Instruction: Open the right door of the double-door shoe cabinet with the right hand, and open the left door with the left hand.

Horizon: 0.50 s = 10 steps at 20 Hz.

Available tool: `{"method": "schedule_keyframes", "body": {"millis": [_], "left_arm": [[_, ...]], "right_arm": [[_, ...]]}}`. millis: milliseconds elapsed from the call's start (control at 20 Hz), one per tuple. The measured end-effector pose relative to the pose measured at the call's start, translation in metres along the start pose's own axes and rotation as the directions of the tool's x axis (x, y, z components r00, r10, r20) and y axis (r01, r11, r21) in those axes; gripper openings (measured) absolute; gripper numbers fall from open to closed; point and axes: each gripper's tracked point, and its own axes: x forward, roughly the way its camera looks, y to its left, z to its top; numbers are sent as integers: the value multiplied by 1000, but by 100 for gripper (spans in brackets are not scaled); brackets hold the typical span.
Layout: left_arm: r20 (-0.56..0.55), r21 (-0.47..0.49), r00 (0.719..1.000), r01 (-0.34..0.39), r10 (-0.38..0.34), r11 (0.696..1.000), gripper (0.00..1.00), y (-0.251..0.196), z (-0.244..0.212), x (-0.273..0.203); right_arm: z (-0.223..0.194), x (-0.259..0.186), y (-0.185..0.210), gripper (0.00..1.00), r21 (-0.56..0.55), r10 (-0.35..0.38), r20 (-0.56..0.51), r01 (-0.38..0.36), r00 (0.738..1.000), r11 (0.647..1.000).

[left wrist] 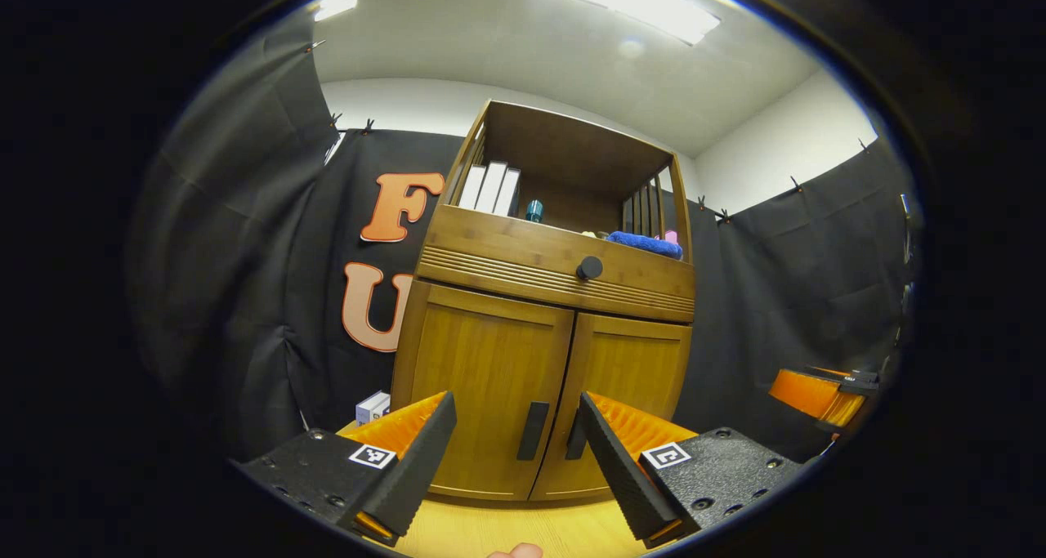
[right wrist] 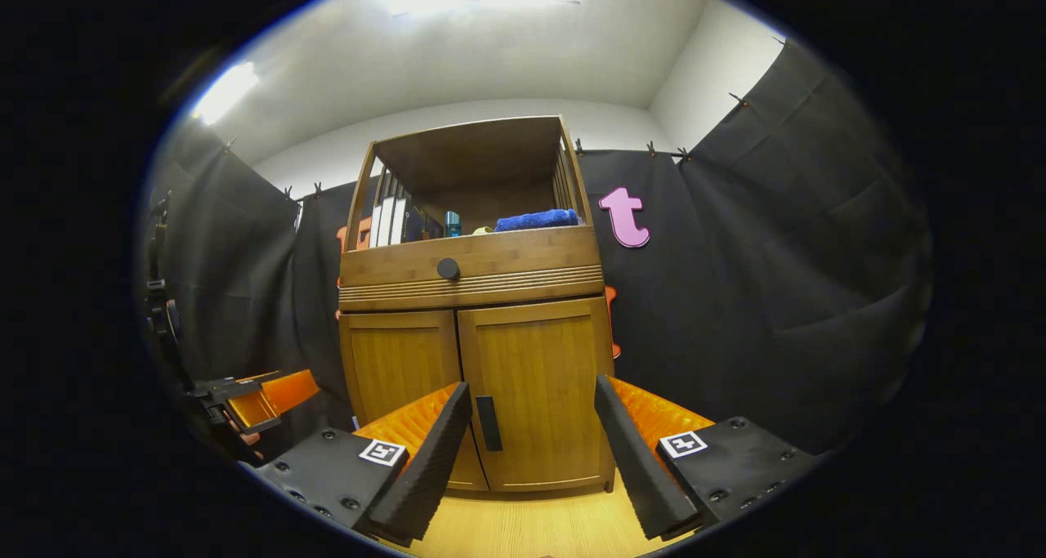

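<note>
Doors of the shoe cabinet (left wrist: 539,362) sit closed; my left gripper (left wrist: 516,427) and right gripper (right wrist: 531,427) gape empty before it.

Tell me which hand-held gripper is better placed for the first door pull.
Right, marginally. The right hand-held gripper is open with the right door's handle between its fingers. The left hand-held gripper frames both handles, not yet centred on the left handle.
</note>
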Motion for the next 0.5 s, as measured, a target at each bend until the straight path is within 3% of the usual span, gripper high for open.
{"method": "schedule_keyframes", "body": {"millis": [250, 500], "left_arm": [[-9, -4, 999, -33, 33, 999, 94, 10, -3, -4], [-16, 4, 998, -65, 65, 998, 91, 23, -6, -11]], "right_arm": [[3, 25, -2, 97, -22, -9, 25, 10, 1000, 1000], [-11, 82, 18, 97, -16, 39, 20, -39, 999, 999]]}}
